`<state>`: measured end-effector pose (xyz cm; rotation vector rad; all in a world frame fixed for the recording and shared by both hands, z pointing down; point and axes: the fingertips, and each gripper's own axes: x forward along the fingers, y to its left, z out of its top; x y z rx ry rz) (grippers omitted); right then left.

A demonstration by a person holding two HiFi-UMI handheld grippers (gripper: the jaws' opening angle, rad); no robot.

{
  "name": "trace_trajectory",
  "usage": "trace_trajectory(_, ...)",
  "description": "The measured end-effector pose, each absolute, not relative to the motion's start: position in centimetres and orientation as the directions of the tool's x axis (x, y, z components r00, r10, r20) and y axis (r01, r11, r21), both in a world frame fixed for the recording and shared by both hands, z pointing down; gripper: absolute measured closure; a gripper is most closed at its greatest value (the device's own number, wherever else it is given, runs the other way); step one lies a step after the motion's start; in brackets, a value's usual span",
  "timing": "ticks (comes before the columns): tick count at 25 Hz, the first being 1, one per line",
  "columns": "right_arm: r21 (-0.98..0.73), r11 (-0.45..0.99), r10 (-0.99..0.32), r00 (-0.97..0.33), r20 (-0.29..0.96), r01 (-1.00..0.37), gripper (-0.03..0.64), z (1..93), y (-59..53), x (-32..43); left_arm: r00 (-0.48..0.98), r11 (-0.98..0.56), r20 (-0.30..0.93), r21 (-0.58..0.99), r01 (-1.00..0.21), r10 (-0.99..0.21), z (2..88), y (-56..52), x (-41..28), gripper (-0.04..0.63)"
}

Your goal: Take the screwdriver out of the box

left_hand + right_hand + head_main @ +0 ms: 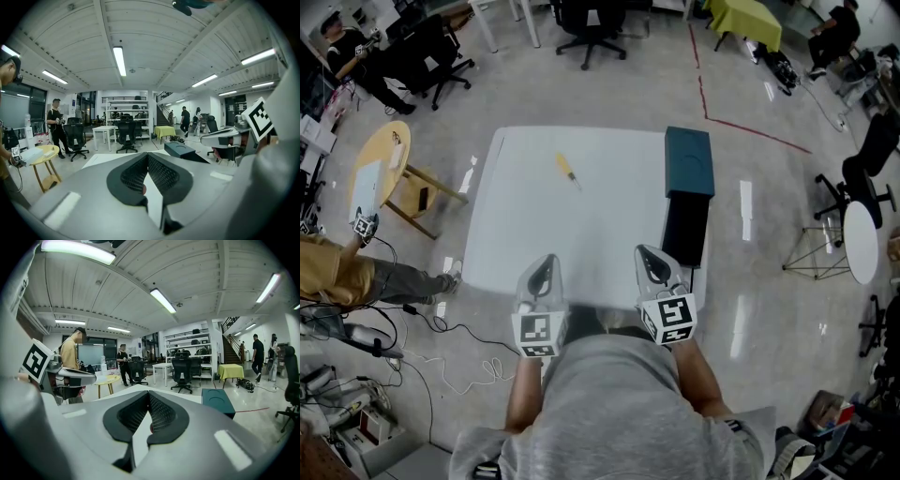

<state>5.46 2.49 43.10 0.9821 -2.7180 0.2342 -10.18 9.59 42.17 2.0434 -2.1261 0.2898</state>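
Observation:
A screwdriver [568, 171] with a yellow handle lies on the white table [534, 234], towards its far side and left of the box. The box lies open at the table's right edge, a teal half [688, 160] farther away and a black half [684, 228] nearer. The teal half [180, 149] also shows in the left gripper view, and the teal half [218, 400] shows in the right gripper view. My left gripper [546, 259] and right gripper [646, 252] hover side by side over the near edge. In their own views the left gripper [147, 155] and right gripper [149, 394] have tips together, holding nothing.
A round yellow side table [381, 174] stands left of the table, with a seated person [337, 267] and floor cables [441, 352] near it. Black office chairs [591, 23] stand beyond the far edge. A small white round table [862, 241] stands at the right.

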Motion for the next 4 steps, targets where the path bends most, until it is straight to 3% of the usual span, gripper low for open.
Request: trace_trajectory(4,-0.067,0.764,-0.603,-0.747,0.28,-0.641,0.614,42.83,2.68,5.38,-0.043,0.04,0.258,-0.018,-0.999,-0.965,41.81,9.77,-10.26,0.584)
